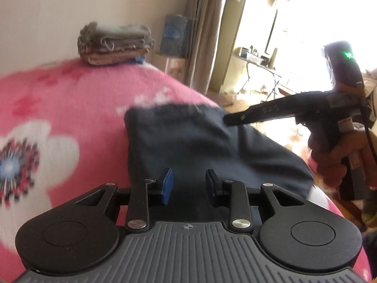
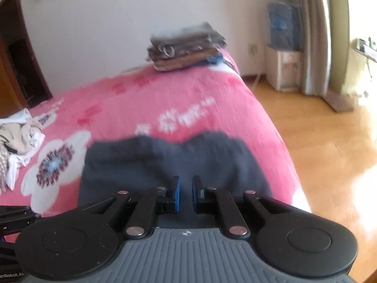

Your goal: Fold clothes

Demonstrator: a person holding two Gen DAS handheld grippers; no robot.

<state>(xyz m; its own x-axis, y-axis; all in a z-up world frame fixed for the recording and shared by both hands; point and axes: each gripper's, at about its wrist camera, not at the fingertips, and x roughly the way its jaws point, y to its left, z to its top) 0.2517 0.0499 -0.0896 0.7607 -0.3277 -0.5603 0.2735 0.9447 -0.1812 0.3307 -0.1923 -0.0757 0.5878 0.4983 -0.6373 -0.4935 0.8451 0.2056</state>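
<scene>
Clothes on the bed come down to one dark navy garment (image 2: 169,162), lying flat on the pink flowered blanket (image 2: 146,99) near the bed's right-hand edge, its far hem a wavy line across the blanket. I hold both grippers low over its near end. My left gripper (image 1: 189,186) has its blue pads (image 1: 166,185) clearly apart, and I see only the navy cloth lying beneath the gap, nothing pinched. My right gripper (image 2: 185,193) shows its pads (image 2: 176,192) drawn close with a thin slit between them; the picture is smeared there, so I judge it closed and probably empty, though a fold of cloth could be caught without my seeing it. From the left wrist view the right gripper's fingers reach in over the garment's right side, with my hand (image 1: 339,155) wrapped around its handle. At the far end of the bed sits a stack of folded clothes (image 2: 186,47) in greys and browns. A loose heap of pale unfolded clothes (image 2: 18,139) lies at the left edge of the blanket. Beyond the bed stand a water dispenser (image 2: 284,47) and a curtain (image 2: 313,35) on the wooden floor (image 2: 329,146).
</scene>
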